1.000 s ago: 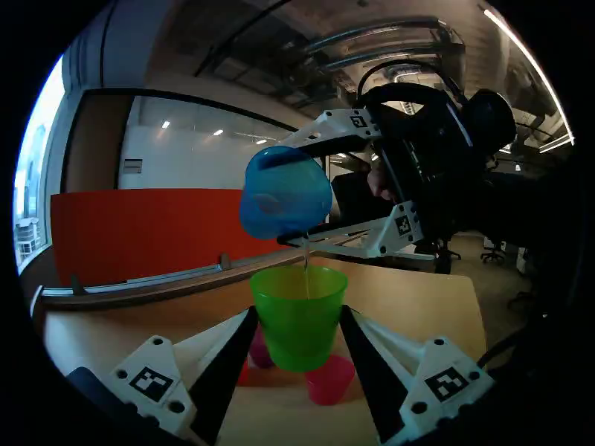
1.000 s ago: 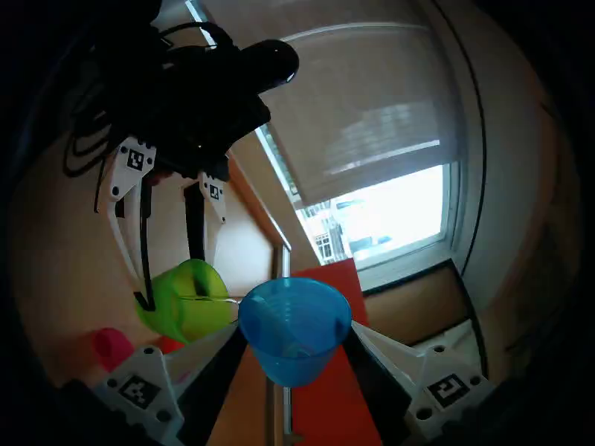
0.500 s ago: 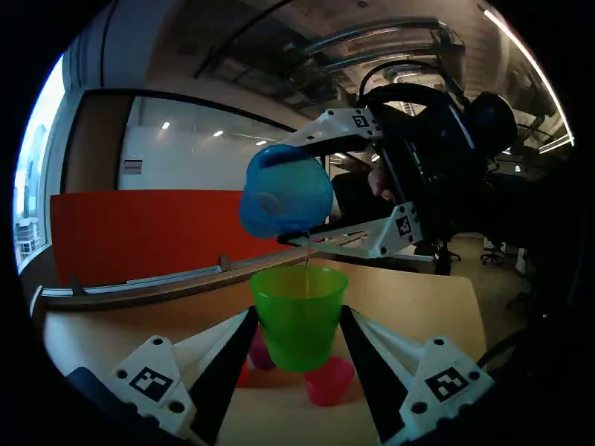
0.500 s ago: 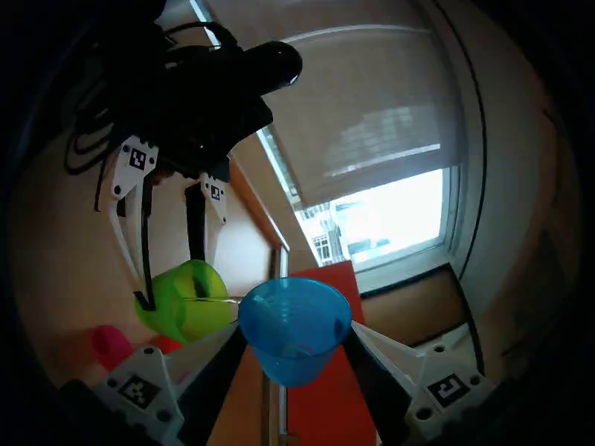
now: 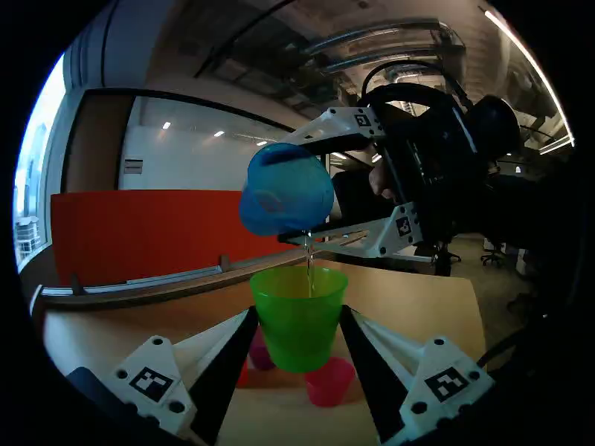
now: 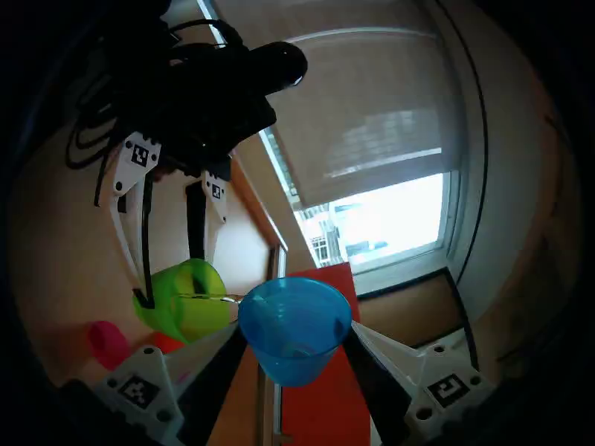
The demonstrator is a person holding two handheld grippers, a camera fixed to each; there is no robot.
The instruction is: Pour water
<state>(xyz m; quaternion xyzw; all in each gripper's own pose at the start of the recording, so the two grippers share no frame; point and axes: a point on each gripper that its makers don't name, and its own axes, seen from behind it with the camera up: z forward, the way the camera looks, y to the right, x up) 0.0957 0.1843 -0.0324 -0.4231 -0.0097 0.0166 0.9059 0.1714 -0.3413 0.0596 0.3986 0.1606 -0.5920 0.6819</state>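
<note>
we are clamping our left gripper on the green cup over the wooden table, a pink cup beneath it. above it our right gripper is pinching the tilted blue cup, water trickling in. behind the green cup a red partition is standing under ceiling pipes.

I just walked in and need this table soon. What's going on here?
A person is pouring water between two cups with handheld grippers. The right gripper has its jaws closed on a tilted blue cup. A thin stream of water runs from it into the green cup, held upright just below by the left gripper. A pink cup stands on the table below.
</note>
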